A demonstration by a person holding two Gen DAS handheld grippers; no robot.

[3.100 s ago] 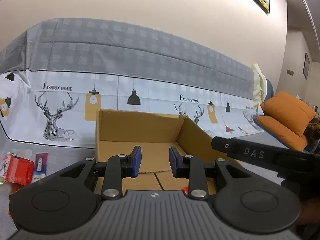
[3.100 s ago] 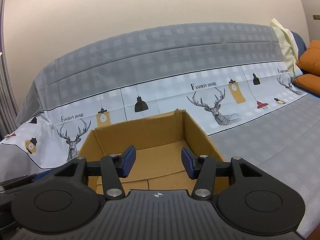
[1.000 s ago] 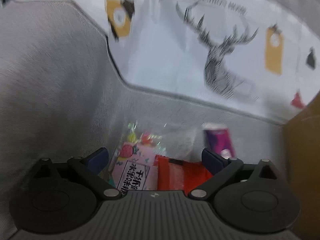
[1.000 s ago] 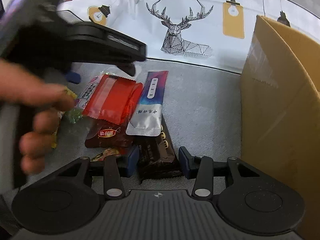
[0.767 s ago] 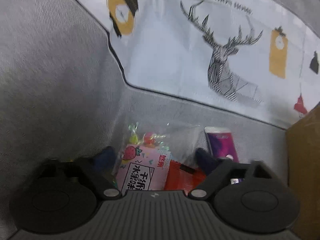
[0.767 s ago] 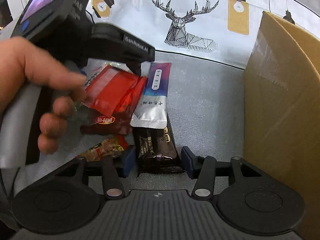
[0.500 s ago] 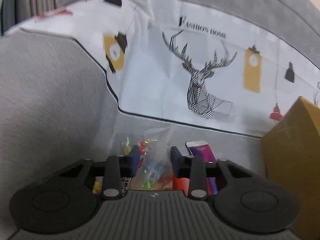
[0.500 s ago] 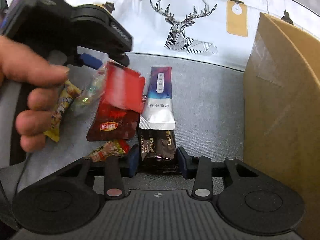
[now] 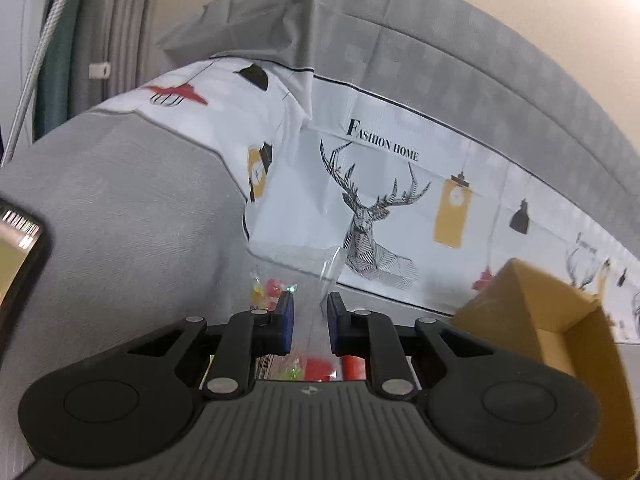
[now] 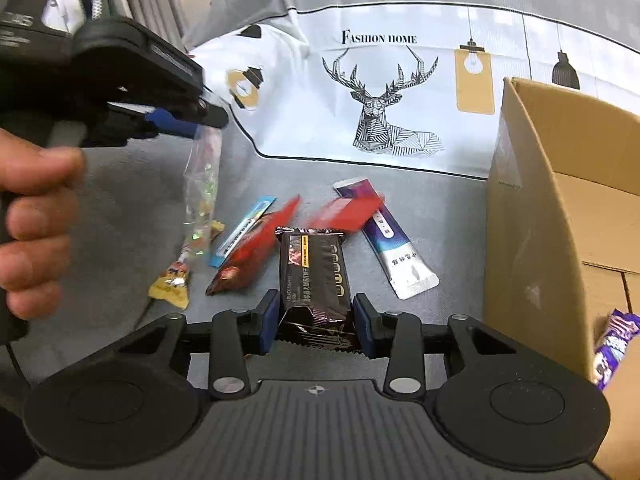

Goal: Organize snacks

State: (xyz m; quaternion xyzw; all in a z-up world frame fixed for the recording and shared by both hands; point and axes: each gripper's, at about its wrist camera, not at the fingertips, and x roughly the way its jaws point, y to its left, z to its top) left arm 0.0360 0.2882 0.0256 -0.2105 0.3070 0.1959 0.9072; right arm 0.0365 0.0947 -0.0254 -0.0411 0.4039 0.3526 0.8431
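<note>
Currently mid-pickup, both hands loaded; next move as I read it is carrying both loads over the cardboard box wall and letting go inside.

Left wrist view: left gripper point(image 9: 310, 322) jaws have just been closing and now stand nearly together, pinching a clear candy bag point(image 9: 320, 280) whose film rises between the pads. Coloured sweets show through it, just left of the pads and below them. Cardboard box point(image 9: 560, 344) sits to the right of the gripper, open top facing up. Contact is hard to judge here, film is transparent.

Right wrist view: right gripper point(image 10: 316, 320) jaws have just been closing a little and are partly closed on a dark chocolate bar point(image 10: 316, 280), pads pressing its two long edges. Left of the box, the same candy bag point(image 10: 202, 184) hangs from the left gripper point(image 10: 192, 120), clear of the grey sofa cover point(image 10: 440, 208). Left on the cover beside the box: red packets point(image 10: 252, 252), a white-purple sachet point(image 10: 396, 248), a yellow wrapper point(image 10: 170, 286). One purple snack point(image 10: 610, 344) already lies in the box point(image 10: 532, 216).
</note>
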